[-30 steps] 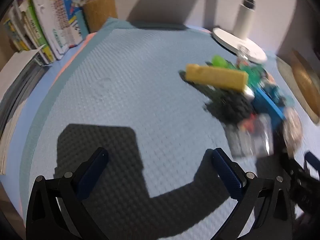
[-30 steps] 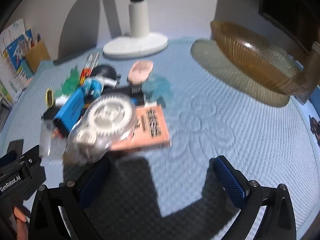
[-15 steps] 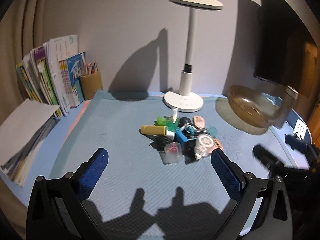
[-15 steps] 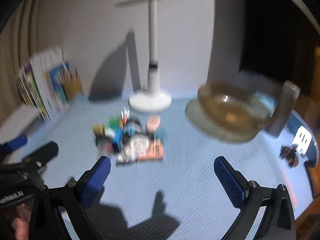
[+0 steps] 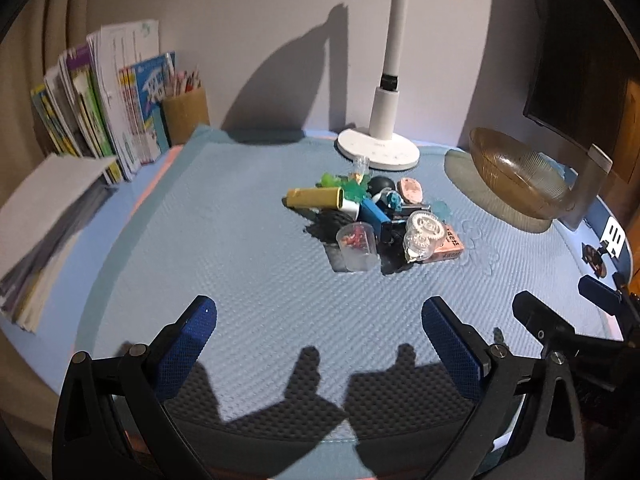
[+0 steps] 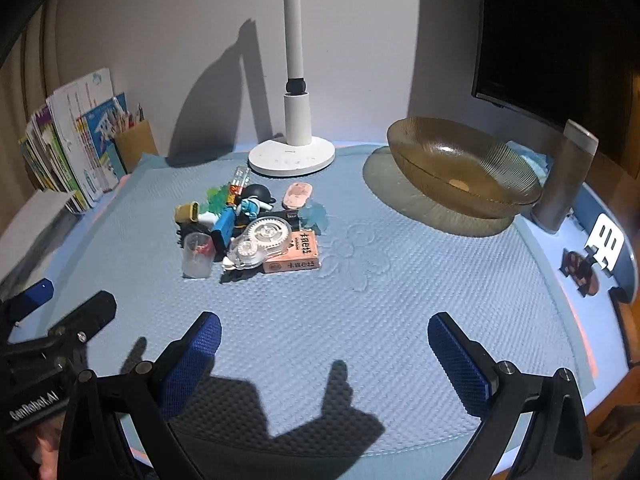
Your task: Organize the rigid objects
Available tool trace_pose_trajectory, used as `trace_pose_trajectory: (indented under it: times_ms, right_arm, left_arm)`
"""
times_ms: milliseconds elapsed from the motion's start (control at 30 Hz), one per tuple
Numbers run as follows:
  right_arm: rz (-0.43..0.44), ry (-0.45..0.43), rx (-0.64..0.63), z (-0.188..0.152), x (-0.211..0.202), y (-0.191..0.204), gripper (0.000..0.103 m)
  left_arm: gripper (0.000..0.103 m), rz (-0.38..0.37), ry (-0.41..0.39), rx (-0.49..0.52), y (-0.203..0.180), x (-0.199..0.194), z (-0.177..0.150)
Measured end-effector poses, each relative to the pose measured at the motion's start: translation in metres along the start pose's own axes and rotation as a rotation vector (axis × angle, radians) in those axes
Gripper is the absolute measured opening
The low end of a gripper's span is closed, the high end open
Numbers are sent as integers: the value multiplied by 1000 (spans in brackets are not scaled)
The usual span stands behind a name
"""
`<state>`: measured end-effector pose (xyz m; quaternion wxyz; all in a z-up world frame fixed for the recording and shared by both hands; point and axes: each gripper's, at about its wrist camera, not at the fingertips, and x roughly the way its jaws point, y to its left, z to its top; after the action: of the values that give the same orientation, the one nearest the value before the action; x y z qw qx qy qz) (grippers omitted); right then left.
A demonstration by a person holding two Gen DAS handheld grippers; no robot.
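A heap of small objects lies mid-mat: a yellow box (image 5: 316, 197), a blue stick (image 5: 374, 214), a clear cup (image 5: 356, 246), a clear correction-tape dispenser (image 5: 422, 234) (image 6: 262, 242) on a pink box (image 6: 296, 258), a black ball (image 5: 380, 184), green pieces (image 5: 352, 190). An amber glass bowl (image 5: 516, 180) (image 6: 460, 168) stands to the right. My left gripper (image 5: 320, 344) hangs open over the mat's near edge, well short of the heap. My right gripper (image 6: 324, 352) is open too, empty, beside the left one.
A white desk lamp (image 5: 380, 148) (image 6: 294, 152) stands behind the heap. Books (image 5: 108, 112) and a pencil cup (image 5: 186, 114) line the back left. A grey cylinder (image 6: 566, 184) stands right of the bowl. A dark screen (image 6: 560, 32) fills the right wall.
Both grippers have pulled back and risen from close to the heap to the mat's near edge. The objects have not moved. Both stay open.
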<state>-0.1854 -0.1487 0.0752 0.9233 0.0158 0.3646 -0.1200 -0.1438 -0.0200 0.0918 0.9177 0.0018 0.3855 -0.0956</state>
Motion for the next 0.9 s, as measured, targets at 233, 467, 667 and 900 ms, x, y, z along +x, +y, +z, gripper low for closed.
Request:
trace_pose_trajectory:
  times_ms: [233,467,667,900]
  right_arm:
    - [-14,-11,-16,3,4,6,103]
    - [-33,-18,-50,24,15,14,103]
    - [-38,0,-68,36,35,16,103]
    - [-28,43,-46,34,62,13,103]
  left_arm:
    - [102,5,17,-2,1,13,7]
    - [102,3,7,-35,8,25,29]
    - [102,15,20,-15,9,40,33]
    - [102,23,50,-18,12,63,29]
